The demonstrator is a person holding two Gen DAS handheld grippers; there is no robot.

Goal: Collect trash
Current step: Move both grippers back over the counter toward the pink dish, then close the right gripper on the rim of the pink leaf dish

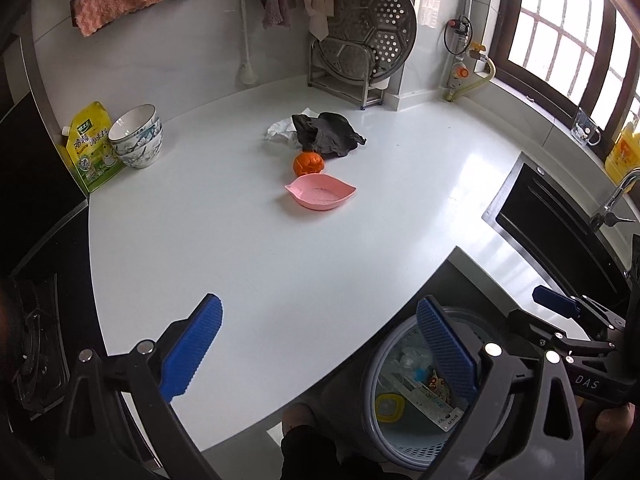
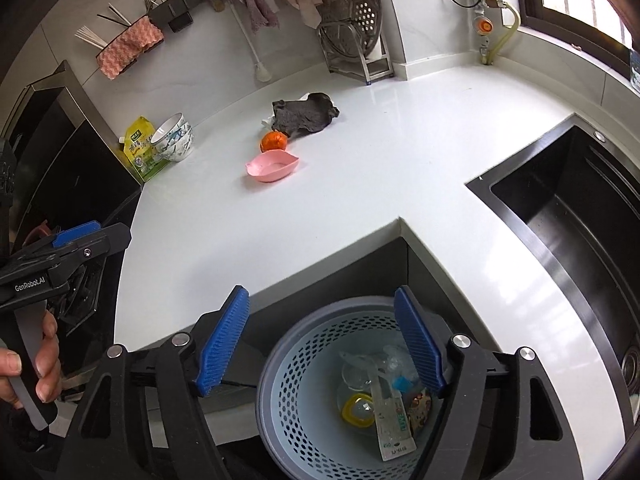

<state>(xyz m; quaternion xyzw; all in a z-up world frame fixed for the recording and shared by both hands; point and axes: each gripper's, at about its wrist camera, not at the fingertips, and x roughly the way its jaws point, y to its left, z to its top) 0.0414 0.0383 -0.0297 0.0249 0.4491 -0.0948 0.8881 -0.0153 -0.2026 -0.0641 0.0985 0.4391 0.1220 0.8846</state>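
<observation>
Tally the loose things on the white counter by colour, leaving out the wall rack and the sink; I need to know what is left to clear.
Orange round fruit: 1
Pink leaf-shaped dish: 1
Dark grey crumpled cloth: 1
White crumpled tissue: 1
Yellow-green seasoning pouch: 1
Total: 5

Empty right tongs (image 2: 320,340) above trash basket (image 2: 304,364)

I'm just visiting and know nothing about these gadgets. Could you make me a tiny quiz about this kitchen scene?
1. True or false: the right gripper holds a wrapper.
2. What lies nearest the pink dish: A bowls, B orange, C sink?
3. Where has the trash gone so far?

Key:
1. False; both it and the left gripper are open and empty.
2. B, the orange.
3. Into the bin below the counter edge.
</observation>
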